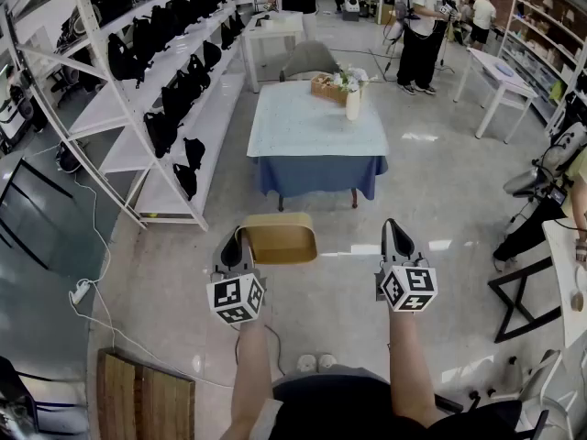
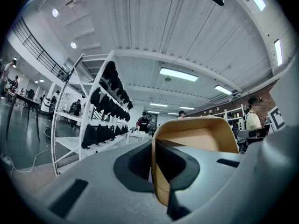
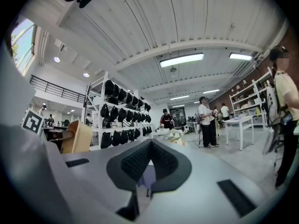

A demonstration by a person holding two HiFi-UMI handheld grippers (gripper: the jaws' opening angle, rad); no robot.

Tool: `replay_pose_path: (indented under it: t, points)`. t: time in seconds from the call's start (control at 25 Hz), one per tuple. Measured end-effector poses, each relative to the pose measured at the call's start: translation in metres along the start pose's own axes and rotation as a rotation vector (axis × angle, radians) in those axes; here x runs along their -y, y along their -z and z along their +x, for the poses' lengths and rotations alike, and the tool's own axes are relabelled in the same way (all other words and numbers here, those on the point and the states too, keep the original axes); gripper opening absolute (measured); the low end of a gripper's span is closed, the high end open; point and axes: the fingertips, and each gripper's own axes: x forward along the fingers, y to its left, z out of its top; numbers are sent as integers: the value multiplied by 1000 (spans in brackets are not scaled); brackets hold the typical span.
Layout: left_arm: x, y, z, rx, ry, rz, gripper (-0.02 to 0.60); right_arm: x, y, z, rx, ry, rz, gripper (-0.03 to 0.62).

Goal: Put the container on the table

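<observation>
Container (image 1: 279, 238): tan, open-topped, held in the air above the floor, short of the surface.
Your left claw (image 1: 237, 242): clamped on the container's left wall.
Your right claw (image 1: 393, 231): jaws together, holding nothing.
Surface (image 1: 275, 126): ahead of you, pale cloth over blue, carrying a white vase (image 1: 353, 105).

Left gripper (image 2: 161, 168) gripping a tan container (image 2: 201, 141)
Its jaws are pinching the container's near wall; behind, a white rack (image 2: 67, 142) is holding dark items (image 2: 96, 135), probably bags.
</observation>
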Motion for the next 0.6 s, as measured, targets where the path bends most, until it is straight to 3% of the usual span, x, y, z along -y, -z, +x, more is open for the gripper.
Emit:
replay_pose_path:
  t: [0.6]
  points:
    - [-2,10,27,-21,22,-3,9,4,0,25,5,-6,11,-2]
